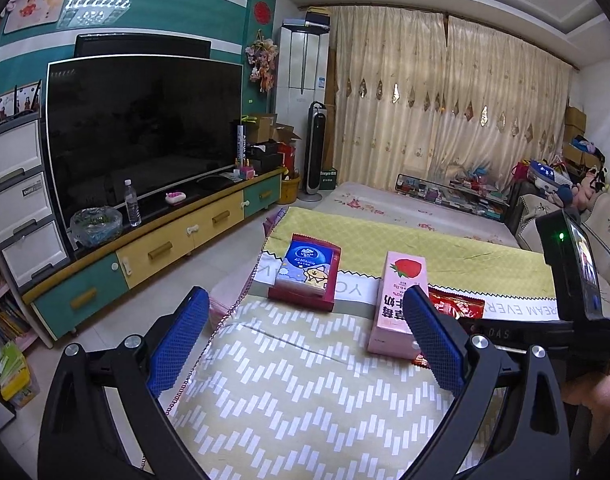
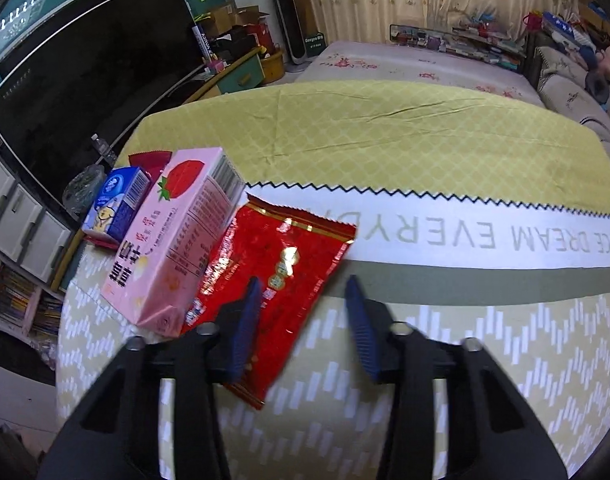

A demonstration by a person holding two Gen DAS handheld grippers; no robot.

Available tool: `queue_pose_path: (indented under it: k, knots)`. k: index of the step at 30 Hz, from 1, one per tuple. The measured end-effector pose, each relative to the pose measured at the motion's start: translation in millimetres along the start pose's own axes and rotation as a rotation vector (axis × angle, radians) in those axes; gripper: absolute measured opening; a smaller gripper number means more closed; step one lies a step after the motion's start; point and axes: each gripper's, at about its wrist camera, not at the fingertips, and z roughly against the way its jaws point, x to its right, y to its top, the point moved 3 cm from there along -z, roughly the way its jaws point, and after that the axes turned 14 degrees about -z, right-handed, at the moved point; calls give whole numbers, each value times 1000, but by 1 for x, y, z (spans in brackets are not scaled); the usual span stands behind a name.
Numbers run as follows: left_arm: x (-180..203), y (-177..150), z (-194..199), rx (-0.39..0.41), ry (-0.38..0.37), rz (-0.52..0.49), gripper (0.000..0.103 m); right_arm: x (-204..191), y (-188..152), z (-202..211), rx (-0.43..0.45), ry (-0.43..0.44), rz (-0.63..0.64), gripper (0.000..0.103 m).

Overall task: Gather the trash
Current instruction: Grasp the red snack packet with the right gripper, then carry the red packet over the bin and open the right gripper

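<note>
A pink strawberry milk carton (image 1: 401,300) (image 2: 177,236) lies on the table's patterned cloth (image 1: 305,392). A red foil wrapper (image 2: 273,280) (image 1: 457,306) lies flat to its right, partly under it. A blue tissue pack (image 1: 305,268) (image 2: 117,204) rests on another red wrapper (image 1: 325,300) further left. My left gripper (image 1: 305,320) is open and empty, its right finger beside the carton. My right gripper (image 2: 305,304) is open and empty, just above the red foil wrapper's right edge, its left finger over the foil.
A TV (image 1: 145,128) on a low cabinet (image 1: 165,248) stands to the left with a water bottle (image 1: 132,202). A floral-covered table (image 1: 405,208) lies beyond the table, curtains (image 1: 445,100) behind, a sofa (image 1: 585,220) with toys at right.
</note>
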Motion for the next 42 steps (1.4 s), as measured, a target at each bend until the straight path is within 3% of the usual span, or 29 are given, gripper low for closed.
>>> queue_pose_path:
  k: [5, 12, 19, 25, 33, 39, 42]
  knots:
    - [2, -1, 0, -6, -5, -5, 96, 8, 4, 18, 39, 46, -34, 5]
    - [9, -1, 0, -3, -10, -30, 96, 30, 6, 66, 139, 71, -56, 4]
    - [22, 0, 3, 18, -35, -75, 96, 86, -4, 132, 274, 65, -127, 4]
    - [30, 2, 5, 28, -65, -95, 96, 169, -18, 187, 409, -53, -248, 4]
    - [38, 1, 6, 33, -89, -115, 96, 307, -42, 238, 541, -328, -478, 4]
    - [42, 0, 6, 30, -94, -129, 96, 378, -58, 244, 537, -474, -581, 4]
    - [44, -1, 4, 24, -96, -137, 96, 404, -61, 240, 518, -507, -623, 5]
